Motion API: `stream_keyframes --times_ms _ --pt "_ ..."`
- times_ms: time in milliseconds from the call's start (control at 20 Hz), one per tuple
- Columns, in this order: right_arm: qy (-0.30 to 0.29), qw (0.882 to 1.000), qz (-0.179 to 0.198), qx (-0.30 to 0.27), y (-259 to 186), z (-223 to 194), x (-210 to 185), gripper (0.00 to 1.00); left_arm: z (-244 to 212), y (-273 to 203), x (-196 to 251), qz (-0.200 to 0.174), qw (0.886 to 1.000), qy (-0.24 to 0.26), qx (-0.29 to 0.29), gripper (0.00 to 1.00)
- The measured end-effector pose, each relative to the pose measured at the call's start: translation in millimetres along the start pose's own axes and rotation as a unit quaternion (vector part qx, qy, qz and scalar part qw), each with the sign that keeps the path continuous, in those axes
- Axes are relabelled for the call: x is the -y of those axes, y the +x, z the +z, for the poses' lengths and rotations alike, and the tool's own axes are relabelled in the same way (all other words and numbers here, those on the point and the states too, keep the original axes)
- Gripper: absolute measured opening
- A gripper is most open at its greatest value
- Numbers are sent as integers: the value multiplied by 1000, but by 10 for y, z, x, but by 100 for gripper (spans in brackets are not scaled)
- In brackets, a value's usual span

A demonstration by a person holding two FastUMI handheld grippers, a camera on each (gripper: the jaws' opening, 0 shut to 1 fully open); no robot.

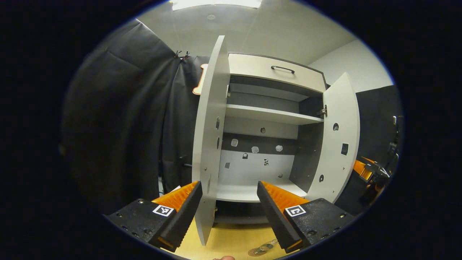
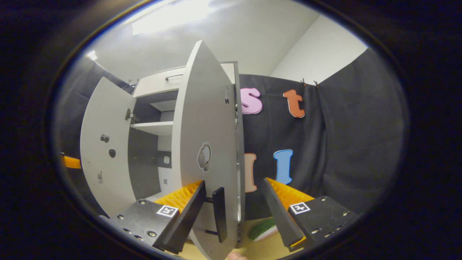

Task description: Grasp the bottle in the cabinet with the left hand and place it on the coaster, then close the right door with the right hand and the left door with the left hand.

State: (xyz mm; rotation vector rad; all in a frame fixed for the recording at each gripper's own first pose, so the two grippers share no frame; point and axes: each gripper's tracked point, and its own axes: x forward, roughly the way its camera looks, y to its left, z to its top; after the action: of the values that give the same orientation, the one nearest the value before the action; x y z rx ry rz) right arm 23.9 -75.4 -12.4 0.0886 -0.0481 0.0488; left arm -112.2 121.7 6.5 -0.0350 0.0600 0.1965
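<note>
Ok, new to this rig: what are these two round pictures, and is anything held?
Each picture comes from a camera riding on a handheld gripper, looking along its two jaws. In the left gripper view the left gripper, jaws open, straddles the edge of the left door of the cabinet; the shelf inside looks bare. In the right gripper view the right gripper, jaws open, sits by the handle of the right door. Both doors stand open, nothing is held. A green item lies on the wooden table.

Each hand-held gripper (image 1: pixel 227 216) bears screws and square markers.
</note>
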Motion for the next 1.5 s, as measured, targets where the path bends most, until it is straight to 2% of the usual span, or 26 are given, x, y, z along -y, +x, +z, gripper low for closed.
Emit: stream_keyframes --times_ms 400,700,800,850,900,950,1000,1200,1250,1300,1450,1500 --pt "8 999 48 0 138 -70 -270 96 -38 -9 -107 22 999 -27 -3 96" --pt "21 995 97 -14 326 -179 -726 97 -58 59 -122 25 999 -21 -3 96" --pt "18 995 100 -14 446 -205 -843 97 -64 41 -191 32 999 -18 -3 96" --pt "17 994 107 -18 525 -244 -930 92 -67 31 -230 37 999 -17 -3 96" --pt "20 993 114 -23 593 -283 -1016 92 -69 22 -265 42 999 -18 -3 96" --pt "22 992 119 -26 646 -317 -1101 99 -71 8 -304 46 999 -19 -3 96" --pt "22 992 119 -29 706 -335 -1128 95 -76 1 -356 52 998 -20 -3 96" --pt "31 991 126 -31 850 -381 -1236 96 -94 -19 -526 69 997 -28 -2 96" --pt "35 991 128 -35 888 -406 -1248 92 -100 -19 -553 72 997 -30 -3 96" --pt "39 990 128 -37 917 -415 -1262 97 -106 -11 -579 73 997 -32 -3 96" --pt "41 990 129 -42 1005 -444 -1346 97 -122 -5 -617 76 996 -36 -2 96" --pt "42 990 130 -44 1034 -450 -1373 97 -127 3 -624 76 996 -36 -3 93"
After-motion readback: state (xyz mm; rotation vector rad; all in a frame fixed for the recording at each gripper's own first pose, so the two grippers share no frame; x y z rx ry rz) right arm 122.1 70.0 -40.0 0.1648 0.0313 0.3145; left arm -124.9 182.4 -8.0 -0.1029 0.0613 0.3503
